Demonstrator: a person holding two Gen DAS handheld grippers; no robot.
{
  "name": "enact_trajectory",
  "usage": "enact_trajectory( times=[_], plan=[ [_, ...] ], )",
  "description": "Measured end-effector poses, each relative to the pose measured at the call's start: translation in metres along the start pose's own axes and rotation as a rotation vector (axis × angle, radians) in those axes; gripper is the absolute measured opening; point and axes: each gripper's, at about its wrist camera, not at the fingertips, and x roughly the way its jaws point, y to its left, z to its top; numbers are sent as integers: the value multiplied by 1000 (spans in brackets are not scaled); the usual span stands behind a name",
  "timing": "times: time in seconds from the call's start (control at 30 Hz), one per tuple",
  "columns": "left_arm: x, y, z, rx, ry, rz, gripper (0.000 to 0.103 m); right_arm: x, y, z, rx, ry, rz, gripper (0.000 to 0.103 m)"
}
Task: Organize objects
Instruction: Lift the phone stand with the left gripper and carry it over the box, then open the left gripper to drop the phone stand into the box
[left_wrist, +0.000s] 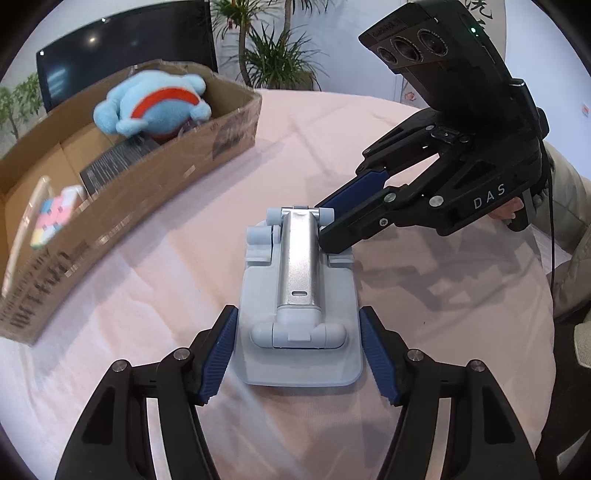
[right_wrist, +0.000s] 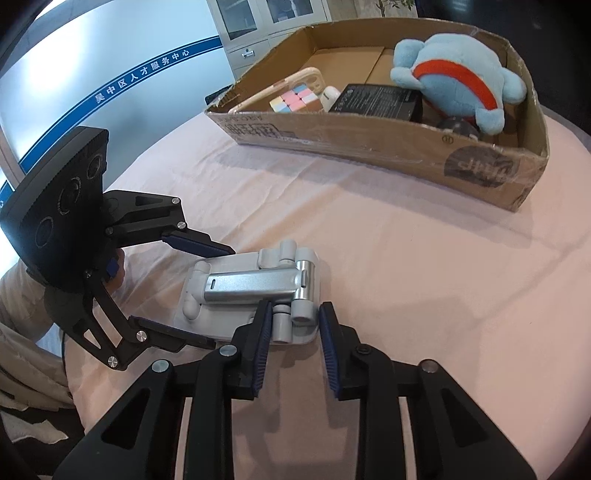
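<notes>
A folded phone stand (left_wrist: 299, 280) (right_wrist: 255, 291), with a grey base and a silver arm, lies flat on the pink tablecloth. My left gripper (left_wrist: 297, 310) (right_wrist: 221, 299) is open. Its blue pads flank the near end of the base, close to both side edges without pressing. My right gripper (left_wrist: 322, 226) (right_wrist: 295, 308) comes in from the right. Its pads are shut on the grey hinge knuckles at the stand's far end. An open cardboard box (left_wrist: 166, 147) (right_wrist: 369, 144) stands beyond the stand.
The box holds a blue plush toy (left_wrist: 155, 103) (right_wrist: 454, 74), a pastel cube (left_wrist: 55, 218) (right_wrist: 291, 99), a black flat package (left_wrist: 118, 162) (right_wrist: 380, 98) and a phone case (right_wrist: 306, 74). A dark monitor (left_wrist: 122, 51) and plants (left_wrist: 273, 48) stand behind the table. A sleeve (left_wrist: 569, 206) is at the right.
</notes>
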Motion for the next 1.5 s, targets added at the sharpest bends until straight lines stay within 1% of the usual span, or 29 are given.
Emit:
enact_trajectory(
  times=[0.13,0.33,0.57,0.83,0.9,0.93,1.1,1.17,1.27,1.4,1.47,1.5],
  plan=[
    [-11,6,16,21,-25,26,64,-12,4,13,-26,-28,-16,24],
    [-30,27,40,49,-61,85,64,-24,9,48,-84,-77,-48,24],
    [-56,75,79,83,-109,161,64,-36,13,109,-154,-158,-71,24],
    [-74,133,111,94,-112,210,64,-34,17,166,-210,-218,-94,24],
    [-76,146,117,88,-114,213,64,-29,16,182,-217,-231,-97,24],
    [-76,158,121,79,-113,212,64,-28,16,188,-219,-236,-97,24],
    [-64,203,133,43,-86,203,65,-7,9,223,-225,-239,-115,24],
    [-54,223,136,27,-66,185,65,5,4,236,-234,-227,-126,24],
    [-36,247,133,-3,-24,161,65,27,-8,255,-231,-184,-119,24],
    [-10,273,126,-35,31,143,65,57,-19,264,-230,-138,-123,24],
    [-1,280,122,-55,47,128,65,72,-25,267,-223,-121,-119,24],
    [2,282,119,-67,43,123,65,78,-28,267,-216,-111,-113,24]
  ],
)
